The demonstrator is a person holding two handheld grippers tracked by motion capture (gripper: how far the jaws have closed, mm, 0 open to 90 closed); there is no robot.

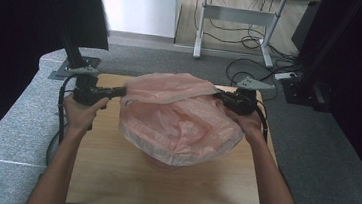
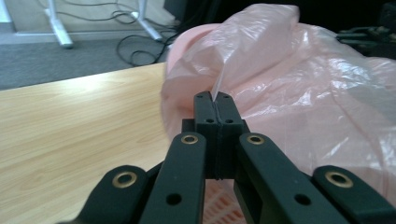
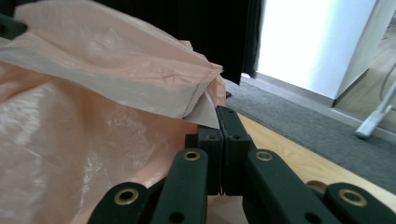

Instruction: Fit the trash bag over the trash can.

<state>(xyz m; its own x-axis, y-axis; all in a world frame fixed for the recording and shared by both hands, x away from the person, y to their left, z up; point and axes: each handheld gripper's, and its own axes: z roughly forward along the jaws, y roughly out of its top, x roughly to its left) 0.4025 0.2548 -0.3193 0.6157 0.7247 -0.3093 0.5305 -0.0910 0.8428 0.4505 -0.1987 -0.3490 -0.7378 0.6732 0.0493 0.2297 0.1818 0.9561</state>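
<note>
A thin pink plastic bag (image 1: pixel 177 117) is spread over a pink latticed basket (image 1: pixel 163 163) in the middle of the wooden table (image 1: pixel 111 175). My left gripper (image 1: pixel 122 92) is shut on the bag's left edge. In the left gripper view the film (image 2: pixel 303 93) is pinched between the closed pads of my left gripper (image 2: pixel 215 100), with basket lattice (image 2: pixel 219 205) just below. My right gripper (image 1: pixel 218 96) is shut on the bag's right edge. The right gripper view shows a folded rim of the bag (image 3: pixel 93 140) clamped in my right gripper (image 3: pixel 220 121). The bag hides most of the basket.
Grey carpet surrounds the table. A desk frame (image 1: pixel 237 17) with loose cables (image 1: pixel 252 68) stands behind. Black frame posts on base plates (image 1: pixel 74 69) rise at the table's far left and far right. The near half of the tabletop is bare wood.
</note>
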